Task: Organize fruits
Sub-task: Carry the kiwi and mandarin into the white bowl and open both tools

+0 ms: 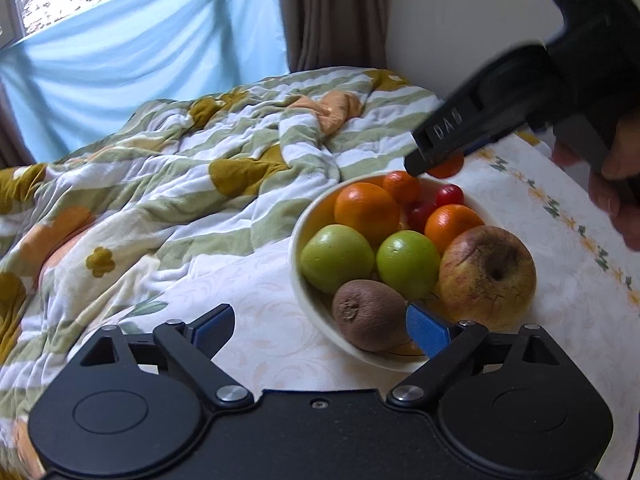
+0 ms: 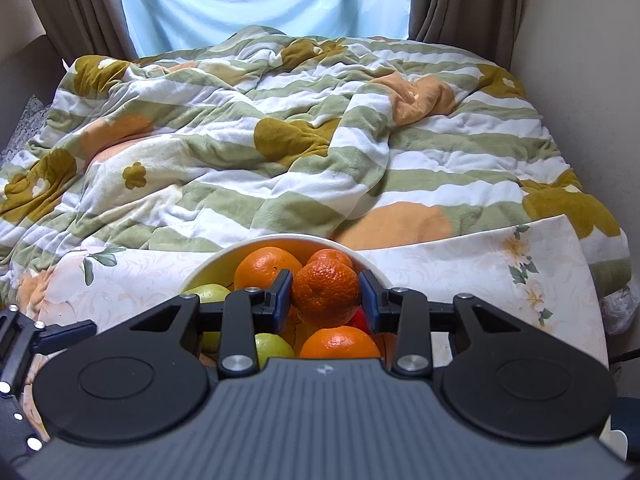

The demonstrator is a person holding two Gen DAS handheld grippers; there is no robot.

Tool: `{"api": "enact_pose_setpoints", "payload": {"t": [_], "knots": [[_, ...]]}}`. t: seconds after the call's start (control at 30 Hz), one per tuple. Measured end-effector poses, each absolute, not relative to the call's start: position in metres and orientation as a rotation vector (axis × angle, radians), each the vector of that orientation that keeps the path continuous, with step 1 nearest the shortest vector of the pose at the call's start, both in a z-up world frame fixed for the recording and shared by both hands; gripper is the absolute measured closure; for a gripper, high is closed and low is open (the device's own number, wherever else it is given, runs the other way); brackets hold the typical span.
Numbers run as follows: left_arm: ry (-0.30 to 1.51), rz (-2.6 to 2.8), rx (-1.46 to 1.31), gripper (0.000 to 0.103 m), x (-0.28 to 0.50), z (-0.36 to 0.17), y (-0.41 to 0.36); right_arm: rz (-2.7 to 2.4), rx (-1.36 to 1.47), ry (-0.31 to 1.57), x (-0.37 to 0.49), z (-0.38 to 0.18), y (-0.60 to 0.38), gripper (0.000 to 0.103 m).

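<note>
Right gripper (image 2: 326, 294) hangs over the white bowl (image 2: 372, 264) with a mandarin (image 2: 325, 292) clamped between its blue pads. Best to lower it into a gap among the oranges before releasing, so nothing rolls out. Left gripper (image 1: 320, 326) stands wide apart and empty, one pad (image 1: 426, 330) just beside the kiwi (image 1: 370, 316) at the bowl's near edge.

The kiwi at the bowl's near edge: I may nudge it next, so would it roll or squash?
The kiwi is egg-shaped, so it would likely wobble more than roll true. Its fuzzy brown skin should resist sliding. It rests against the rim of the bowl and a green apple, so a push may jostle that apple. Firmness cannot be told.
</note>
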State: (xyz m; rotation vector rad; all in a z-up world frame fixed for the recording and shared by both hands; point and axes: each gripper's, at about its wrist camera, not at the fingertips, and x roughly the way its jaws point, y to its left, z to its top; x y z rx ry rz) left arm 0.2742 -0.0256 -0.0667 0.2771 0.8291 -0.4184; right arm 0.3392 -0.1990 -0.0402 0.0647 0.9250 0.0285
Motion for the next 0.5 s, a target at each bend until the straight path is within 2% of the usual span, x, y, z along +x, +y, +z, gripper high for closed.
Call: {"api": "enact_pose_setpoints", "payload": {"t": [0.43,0.47,0.5], "knots": [[0.837,-0.336,0.138,0.006,0.268,-0.058,0.006,0.063,0.095,0.972,0.350,-0.069,-0.183,0.051],[0.837,-0.334,0.140,0.006,0.267,-0.057,0.006,0.062,0.095,0.969,0.349,-0.070,-0.182,0.049],[0.836,-0.334,0.143,0.006,0.266,-0.056,0.006,0.060,0.097,0.963,0.348,-0.070,-0.182,0.041]]}}
